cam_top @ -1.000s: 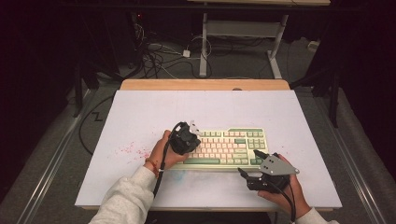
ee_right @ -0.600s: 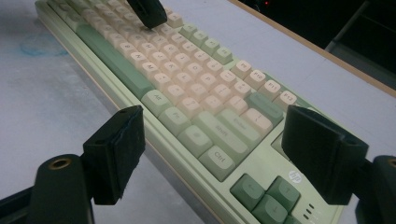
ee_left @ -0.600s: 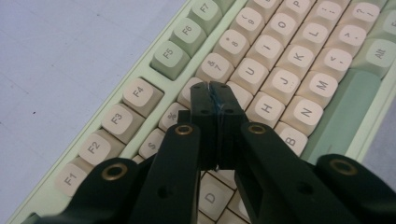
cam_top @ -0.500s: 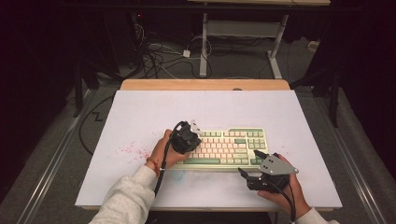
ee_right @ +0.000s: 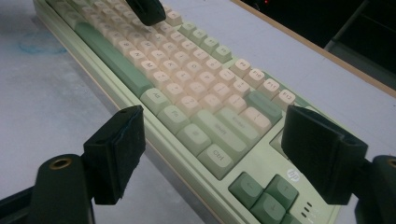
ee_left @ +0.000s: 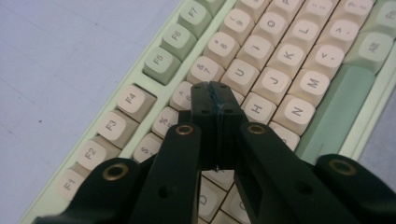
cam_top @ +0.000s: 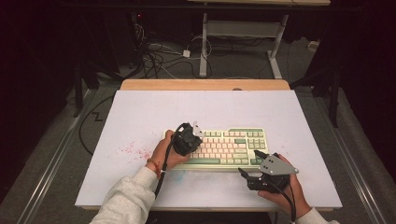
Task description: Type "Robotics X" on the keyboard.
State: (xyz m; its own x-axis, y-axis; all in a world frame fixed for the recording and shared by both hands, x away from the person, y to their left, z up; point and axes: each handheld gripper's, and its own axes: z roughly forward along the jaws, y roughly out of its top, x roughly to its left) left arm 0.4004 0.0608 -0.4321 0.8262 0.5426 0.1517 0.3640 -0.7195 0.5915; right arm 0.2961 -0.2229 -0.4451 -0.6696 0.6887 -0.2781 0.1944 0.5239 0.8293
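Note:
A pale green and cream keyboard [cam_top: 229, 147] [ee_left: 280, 60] [ee_right: 187, 93] lies on the white table top. My left gripper [cam_top: 196, 137] [ee_left: 215, 91] is shut with nothing between its pads; its tip points down at the keys near the 6 and Y, at the keyboard's left half. Its dark tip also appears at the top of the right gripper view [ee_right: 147, 11]. My right gripper [cam_top: 251, 163] [ee_right: 219, 144] stands open at the keyboard's near right corner, and its jaws straddle the Ctrl and arrow keys without touching them.
The white table top [cam_top: 140, 116] has pink stains [cam_top: 133, 150] left of the keyboard and a faint blue mark [cam_top: 177, 175] in front of it. A wooden edge [cam_top: 205, 84] runs along the far side. Cables [cam_top: 159, 58] and a desk frame [cam_top: 205, 42] lie beyond.

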